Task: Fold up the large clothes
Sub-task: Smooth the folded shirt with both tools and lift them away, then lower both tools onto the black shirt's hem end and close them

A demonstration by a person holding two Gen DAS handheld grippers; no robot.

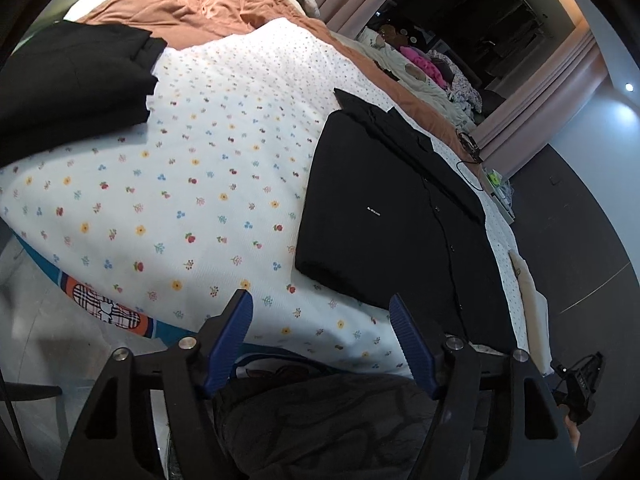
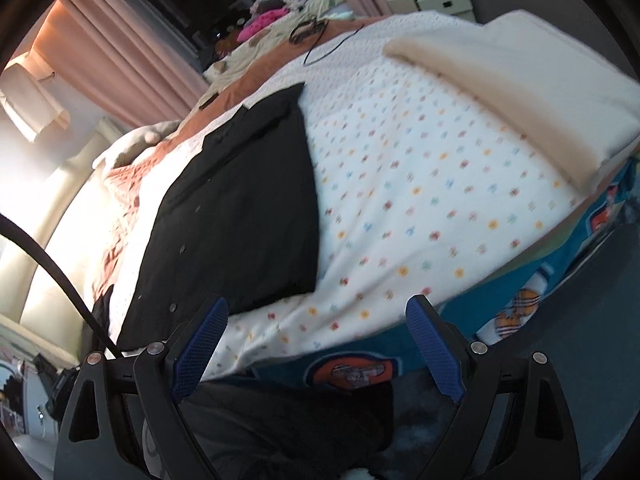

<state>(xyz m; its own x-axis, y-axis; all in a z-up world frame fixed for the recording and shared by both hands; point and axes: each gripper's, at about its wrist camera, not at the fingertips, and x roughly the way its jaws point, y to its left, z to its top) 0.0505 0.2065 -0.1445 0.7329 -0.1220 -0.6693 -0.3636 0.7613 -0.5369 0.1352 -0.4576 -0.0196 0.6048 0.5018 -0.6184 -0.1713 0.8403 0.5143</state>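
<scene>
A black button-up shirt [image 1: 392, 216] lies folded into a rectangle on the flower-print bedspread [image 1: 192, 168], its collar end toward the far side. My left gripper [image 1: 320, 304] hovers open at the near edge of the bed, just left of the shirt's near corner, with nothing between its blue pads. In the right wrist view the same black shirt [image 2: 240, 216] sits left of centre on the bedspread [image 2: 420, 208]. My right gripper [image 2: 316, 308] is open over the bed's near edge, its left pad close to the shirt's near corner, holding nothing.
A second dark garment [image 1: 72, 80] lies at the far left of the bed, next to an orange blanket [image 1: 192, 4]. A cream folded cloth [image 2: 520, 80] rests at the right end. Cables [image 2: 316, 36] and a clothes pile [image 1: 424, 64] sit beyond, near pink curtains [image 2: 120, 40].
</scene>
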